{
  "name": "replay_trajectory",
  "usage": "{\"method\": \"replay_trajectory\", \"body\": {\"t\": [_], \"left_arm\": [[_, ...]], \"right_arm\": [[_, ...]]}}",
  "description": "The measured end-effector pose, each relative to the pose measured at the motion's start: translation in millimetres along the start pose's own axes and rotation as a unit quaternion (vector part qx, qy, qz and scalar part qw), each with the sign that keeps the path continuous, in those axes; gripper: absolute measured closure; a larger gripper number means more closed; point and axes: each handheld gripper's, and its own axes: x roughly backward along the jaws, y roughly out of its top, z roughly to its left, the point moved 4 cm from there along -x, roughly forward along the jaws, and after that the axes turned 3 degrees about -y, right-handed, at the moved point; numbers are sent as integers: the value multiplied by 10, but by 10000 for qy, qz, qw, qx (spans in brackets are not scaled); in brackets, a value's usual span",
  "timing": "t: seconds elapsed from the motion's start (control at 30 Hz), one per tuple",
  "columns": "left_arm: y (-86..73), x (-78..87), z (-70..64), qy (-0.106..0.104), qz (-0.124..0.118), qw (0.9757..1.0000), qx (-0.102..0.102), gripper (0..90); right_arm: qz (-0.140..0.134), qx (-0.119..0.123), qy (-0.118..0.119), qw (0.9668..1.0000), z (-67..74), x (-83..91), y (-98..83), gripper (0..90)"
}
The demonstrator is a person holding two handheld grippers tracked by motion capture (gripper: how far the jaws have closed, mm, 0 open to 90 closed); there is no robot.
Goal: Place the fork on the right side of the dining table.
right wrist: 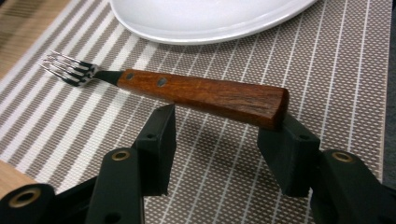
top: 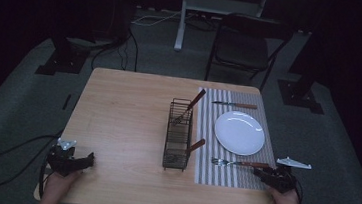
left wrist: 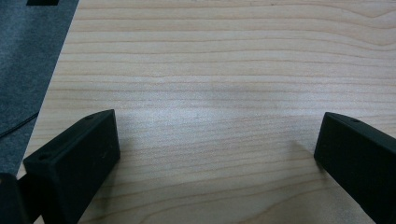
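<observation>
A fork with a wooden handle lies on the striped placemat, tines pointing left, just below the white plate. My right gripper stands open at the handle's end. The handle runs crosswise past both jaw tips and the pads do not press on it. In the high view the fork lies near the mat's front edge, with my right gripper at its right end. My left gripper rests at the table's front left corner. Its jaws are wide open over bare wood.
A black wire caddy stands mid-table with two wooden-handled utensils in it. A knife lies on the mat beyond the plate. A chair and stand legs are behind the table. Bare wood spans the left half.
</observation>
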Motion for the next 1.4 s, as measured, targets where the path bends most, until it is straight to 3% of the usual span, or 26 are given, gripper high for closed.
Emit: {"method": "replay_trajectory", "body": {"t": [0.17, 0.43, 0.5, 0.63, 0.7, 0.83, 0.93, 1.07, 1.4], "left_arm": [[0, 0, -1, 0, -1, 10000, 4, 5], [0, 1, 0, 0, 9, 10000, -1, 5], [0, 2, 0, 0, 11, 10000, -1, 5], [1, 0, -2, -1, 1, 10000, 10, 5], [1, 1, -1, 0, 2, 10000, 10, 5], [1, 0, -2, -1, 0, 10000, 11, 5], [1, 0, -2, 0, 0, 10000, 11, 5], [1, 0, -1, -2, 1, 10000, 9, 5], [0, 1, -2, -1, 1, 10000, 11, 5]], "right_arm": [[24, 66, -261, 9996, -31, -14, 5, 412], [-95, -109, -272, 9995, -39, 14, -29, 395], [-175, -174, -365, 9990, -27, 36, -37, 380], [-268, -260, -328, 9988, 34, 65, -76, 302], [-224, -158, -297, 9992, 73, 71, -96, 215], [-199, -113, -357, 9991, 121, 75, -121, 166], [-349, -240, -647, 9970, 182, 52, -156, 126], [-376, -309, -686, 9965, 235, 31, -191, 125], [-459, -453, -1213, 9905, 358, 86, -336, 128]]}}
